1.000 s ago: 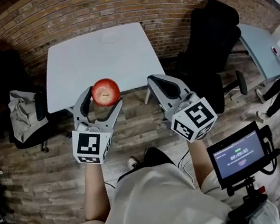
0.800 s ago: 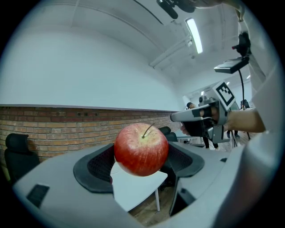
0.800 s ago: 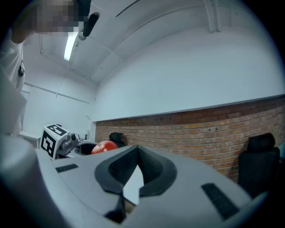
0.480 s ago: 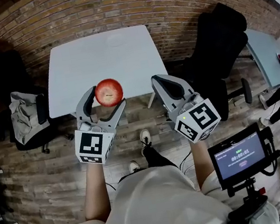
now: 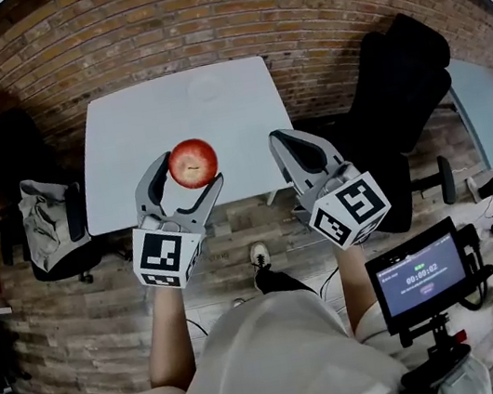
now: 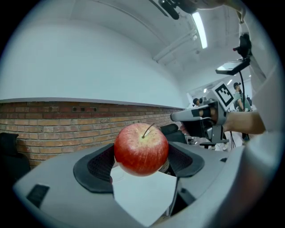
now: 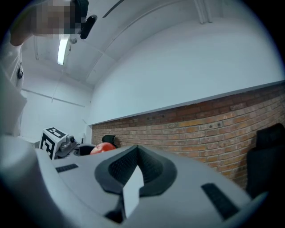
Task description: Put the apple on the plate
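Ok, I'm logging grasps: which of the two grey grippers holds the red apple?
The grey left gripper: its jaws clamp the round red apple. The grey right gripper has its jaws together with nothing between them.

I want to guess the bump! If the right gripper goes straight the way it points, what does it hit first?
The right gripper probably meets the white table near its right edge; held higher, the brick wall.

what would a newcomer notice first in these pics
A bright red apple, gripped in the left gripper, stands out against the white table. Beside it, the right gripper is closed and empty. A brick wall runs behind the table.
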{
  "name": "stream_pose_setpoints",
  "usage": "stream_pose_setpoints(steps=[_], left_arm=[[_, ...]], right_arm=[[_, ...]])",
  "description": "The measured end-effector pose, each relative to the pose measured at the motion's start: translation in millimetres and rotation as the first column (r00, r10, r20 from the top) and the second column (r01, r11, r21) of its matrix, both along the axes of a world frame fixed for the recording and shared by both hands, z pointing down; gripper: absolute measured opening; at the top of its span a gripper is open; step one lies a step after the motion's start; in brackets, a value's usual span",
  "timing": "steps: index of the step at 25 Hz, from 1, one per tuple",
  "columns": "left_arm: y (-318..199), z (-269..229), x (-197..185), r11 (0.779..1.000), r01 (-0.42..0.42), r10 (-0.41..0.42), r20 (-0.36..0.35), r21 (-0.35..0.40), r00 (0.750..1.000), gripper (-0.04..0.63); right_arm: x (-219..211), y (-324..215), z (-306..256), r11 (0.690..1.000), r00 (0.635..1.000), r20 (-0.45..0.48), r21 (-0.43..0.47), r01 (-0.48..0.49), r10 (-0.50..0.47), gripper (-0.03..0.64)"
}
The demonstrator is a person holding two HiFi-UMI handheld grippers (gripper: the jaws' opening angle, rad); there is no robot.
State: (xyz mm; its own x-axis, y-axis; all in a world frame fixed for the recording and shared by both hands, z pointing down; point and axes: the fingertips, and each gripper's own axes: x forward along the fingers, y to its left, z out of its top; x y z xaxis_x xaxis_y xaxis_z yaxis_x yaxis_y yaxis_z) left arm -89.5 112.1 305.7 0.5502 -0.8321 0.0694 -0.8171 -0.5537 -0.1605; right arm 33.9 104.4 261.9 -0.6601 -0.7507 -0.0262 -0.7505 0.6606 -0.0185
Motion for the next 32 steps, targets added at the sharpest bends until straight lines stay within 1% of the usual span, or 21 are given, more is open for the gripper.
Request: stream_pose_setpoints(steps=[2,4,8,15,25,32], left_arm=[[-3,-3,1,1.000,-0.006,0.006,-0.001,0.003,1.000,0.382],[-18,-4,3,1.000,-0.005,0.005,-0.002,0.000,1.000,0.382],[-58,-3,14,1.000,0.018,-0.018,-0.002,-0.012,1.000,0.382],[-100,4,22,0.998,0.058,-0.058,-0.004,-0.025,0.998,0.382],[-158,5,36,0.992,0.120,-0.120,0.007,-0.025,0.993,0.382],[-184,11,46,0.989,0.140,-0.140,0.013,-0.041,0.990,0.382]], right_arm=[[1,-5,0,1.000,1.000,-0.003,-0.003,-0.018,0.018,0.003],[3,-21,2,1.000,1.000,-0.013,-0.017,-0.024,0.023,0.003],[11,-63,9,0.999,0.999,-0.039,-0.036,0.002,-0.003,0.003],[16,-108,12,0.999,0.997,-0.067,-0.030,0.044,-0.046,0.003],[33,-171,16,0.996,0.995,-0.050,-0.036,0.082,-0.083,0.003],[39,-198,26,0.992,0.992,-0.049,-0.059,0.111,-0.114,0.003]])
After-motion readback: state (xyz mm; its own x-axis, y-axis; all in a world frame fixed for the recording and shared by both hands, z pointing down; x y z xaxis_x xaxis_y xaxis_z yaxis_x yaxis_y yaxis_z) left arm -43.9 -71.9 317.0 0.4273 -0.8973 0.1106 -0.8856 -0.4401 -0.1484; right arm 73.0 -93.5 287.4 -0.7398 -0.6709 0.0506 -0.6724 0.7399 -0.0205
